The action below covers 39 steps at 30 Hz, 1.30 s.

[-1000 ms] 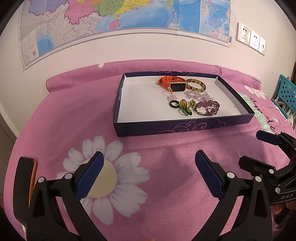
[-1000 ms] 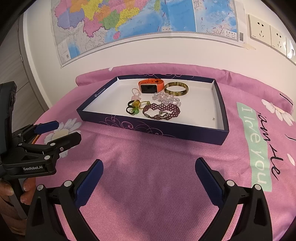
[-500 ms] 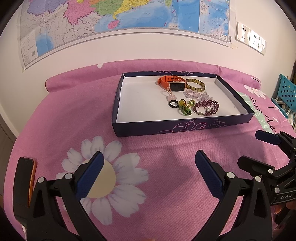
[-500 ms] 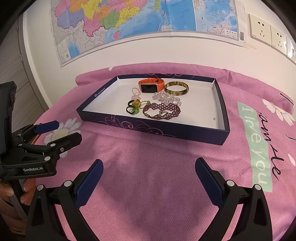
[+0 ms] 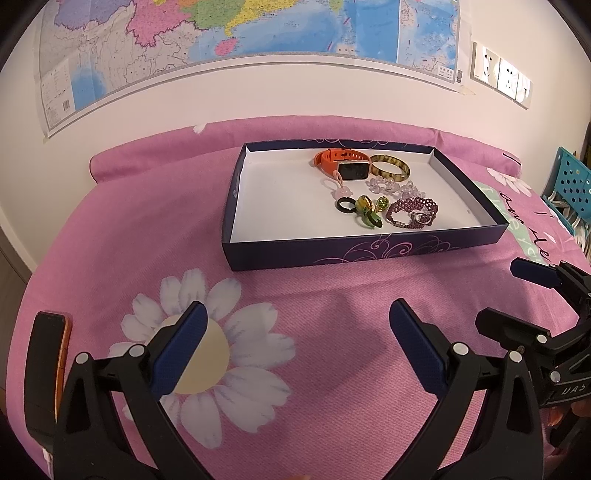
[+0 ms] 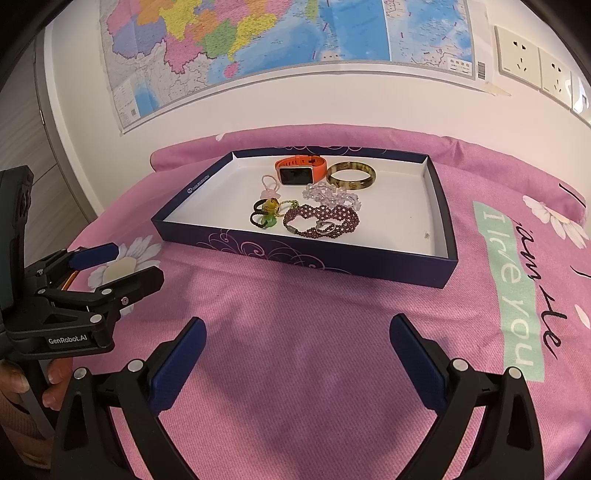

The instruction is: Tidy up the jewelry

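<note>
A dark blue tray [image 5: 332, 254] [image 6: 295, 254] with a white floor lies on the pink cloth. In it sit an orange watch [image 5: 341, 162] [image 6: 301, 171], a brown bangle [image 5: 389, 166] [image 6: 351, 176], a clear bead bracelet [image 5: 391, 186] [image 6: 330, 195], a purple bead bracelet [image 5: 412, 212] [image 6: 321, 220], a black ring [image 5: 346, 205], and green and yellow rings [image 5: 371, 212] [image 6: 267, 214]. My left gripper [image 5: 297, 343] [image 6: 114, 266] and right gripper [image 6: 295, 354] [image 5: 506, 295] hover open and empty over the cloth, well short of the tray.
The pink flowered cloth [image 5: 295, 314] covers the whole surface. A black and orange phone [image 5: 46, 369] lies at its left edge. A map [image 5: 221, 33] and wall sockets [image 6: 535, 62] are behind. A blue perforated basket [image 5: 572, 184] stands at the far right.
Both grippers have stayed open and almost still. The tray has shifted very slightly in both views.
</note>
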Motion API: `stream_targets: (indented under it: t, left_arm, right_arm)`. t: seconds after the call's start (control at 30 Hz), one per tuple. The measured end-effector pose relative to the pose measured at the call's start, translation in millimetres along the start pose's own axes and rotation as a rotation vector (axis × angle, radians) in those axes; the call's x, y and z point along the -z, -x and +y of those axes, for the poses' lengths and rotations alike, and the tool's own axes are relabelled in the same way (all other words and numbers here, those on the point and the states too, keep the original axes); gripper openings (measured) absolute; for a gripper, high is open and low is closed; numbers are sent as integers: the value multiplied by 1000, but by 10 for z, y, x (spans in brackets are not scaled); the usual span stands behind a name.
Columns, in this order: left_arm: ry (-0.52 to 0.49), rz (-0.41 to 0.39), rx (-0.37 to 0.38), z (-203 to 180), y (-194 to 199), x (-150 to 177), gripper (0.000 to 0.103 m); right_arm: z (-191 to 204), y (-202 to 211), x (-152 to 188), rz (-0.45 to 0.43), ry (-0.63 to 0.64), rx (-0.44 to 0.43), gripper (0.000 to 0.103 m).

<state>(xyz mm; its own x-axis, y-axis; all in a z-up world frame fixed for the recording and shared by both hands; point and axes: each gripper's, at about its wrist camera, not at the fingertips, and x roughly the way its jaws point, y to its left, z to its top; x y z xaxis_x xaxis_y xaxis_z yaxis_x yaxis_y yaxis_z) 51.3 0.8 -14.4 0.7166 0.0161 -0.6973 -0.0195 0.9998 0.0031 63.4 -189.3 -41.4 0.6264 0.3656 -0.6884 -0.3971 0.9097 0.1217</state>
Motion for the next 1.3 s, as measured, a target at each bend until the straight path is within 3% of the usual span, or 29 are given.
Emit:
stream_targets:
  t: [1.03,1.3]
  left_arm:
    - [-16,-23,12,-23,30,7,97]
    - [11,24,-2,73,-44,6,97]
  right_arm:
    - [12,29,-12,-10,6,0,96]
    - [-149,112,6,18,58,41,96]
